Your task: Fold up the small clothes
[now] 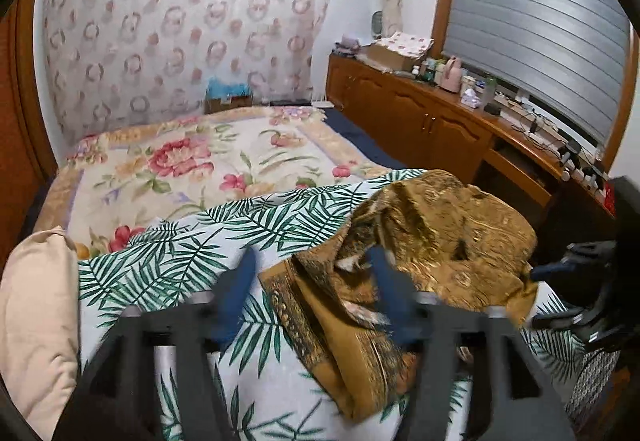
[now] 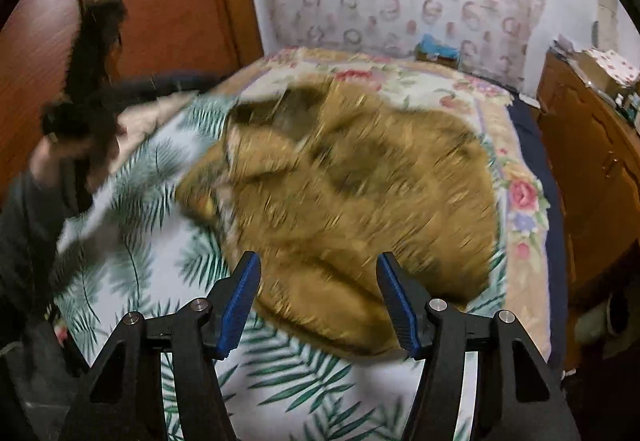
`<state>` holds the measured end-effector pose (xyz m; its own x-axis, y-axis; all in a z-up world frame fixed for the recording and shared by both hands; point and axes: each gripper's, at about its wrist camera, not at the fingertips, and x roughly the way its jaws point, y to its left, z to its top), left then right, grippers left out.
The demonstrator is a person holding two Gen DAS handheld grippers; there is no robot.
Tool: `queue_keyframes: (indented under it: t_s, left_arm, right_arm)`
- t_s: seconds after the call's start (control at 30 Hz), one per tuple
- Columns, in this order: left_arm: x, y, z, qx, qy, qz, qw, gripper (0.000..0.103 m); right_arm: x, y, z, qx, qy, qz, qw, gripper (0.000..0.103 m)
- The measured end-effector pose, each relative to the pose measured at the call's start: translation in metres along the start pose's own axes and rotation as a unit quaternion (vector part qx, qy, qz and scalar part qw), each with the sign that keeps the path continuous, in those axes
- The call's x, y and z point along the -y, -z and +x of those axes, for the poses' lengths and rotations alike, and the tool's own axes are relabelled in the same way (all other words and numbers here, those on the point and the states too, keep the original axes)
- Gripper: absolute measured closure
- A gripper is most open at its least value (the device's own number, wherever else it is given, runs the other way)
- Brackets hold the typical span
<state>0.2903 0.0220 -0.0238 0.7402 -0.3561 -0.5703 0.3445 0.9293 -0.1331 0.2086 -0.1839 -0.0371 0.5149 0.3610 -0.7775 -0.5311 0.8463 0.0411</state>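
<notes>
Your left gripper (image 1: 312, 297) stands apart, its right finger over the garment's near-left edge, pinching nothing; your right gripper (image 2: 318, 301) is also apart and empty, above the near hem; the brown garment (image 2: 340, 177) lies rumpled on the palm-leaf sheet (image 2: 280, 389); flatten it first, then take two corners squarely before folding.

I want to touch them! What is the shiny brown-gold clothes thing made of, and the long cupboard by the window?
The brown-gold garment looks like thin woven fabric, maybe silky: it crumples in soft folds and its gold pattern glints. Exact fibre is unclear. The long cupboard looks like varnished wood: reddish-brown, with raised door panels and a slight gloss.
</notes>
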Motion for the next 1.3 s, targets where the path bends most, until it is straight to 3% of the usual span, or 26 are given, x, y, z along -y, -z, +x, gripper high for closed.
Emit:
queue_keyframes:
  t_s: [0.13,0.53,0.6,0.67,0.83,0.97,1.1,1.3]
  left_arm:
    - [0.005,0.012,-0.011,-0.002,0.008,0.012,0.9999,0.018]
    - [0.009,0.038,-0.019,-0.018,0.017,0.005,0.9997,0.018]
    - [0.007,0.039,-0.019,-0.019,0.015,0.002,0.9997,0.018]
    - [0.006,0.039,-0.019,-0.018,0.016,-0.001,0.9997,0.018]
    - [0.003,0.037,-0.017,-0.018,0.012,-0.004,0.9998,0.018]
    - [0.002,0.036,-0.015,-0.017,0.010,-0.004,0.9998,0.018]
    - [-0.001,0.031,-0.006,-0.019,0.001,-0.006,0.9998,0.018]
    - [-0.003,0.025,0.020,-0.043,-0.008,-0.006,0.9990,0.018]
  right_arm:
    - [-0.010,0.013,0.017,-0.017,0.007,-0.010,1.000,0.041]
    - [-0.028,0.021,0.055,-0.048,0.046,-0.058,0.996,0.041]
    - [-0.026,0.019,0.055,-0.046,0.041,-0.058,0.996,0.055]
    - [-0.025,0.019,0.053,-0.040,0.037,-0.067,0.996,0.092]
    - [-0.018,0.018,0.042,-0.033,0.046,-0.087,0.995,0.098]
    - [-0.004,-0.011,0.008,0.025,0.054,-0.081,0.995,0.098]
    - [0.018,-0.056,-0.013,0.079,0.091,-0.079,0.990,0.099]
    - [0.054,-0.095,0.023,0.070,0.126,-0.061,0.988,0.099]
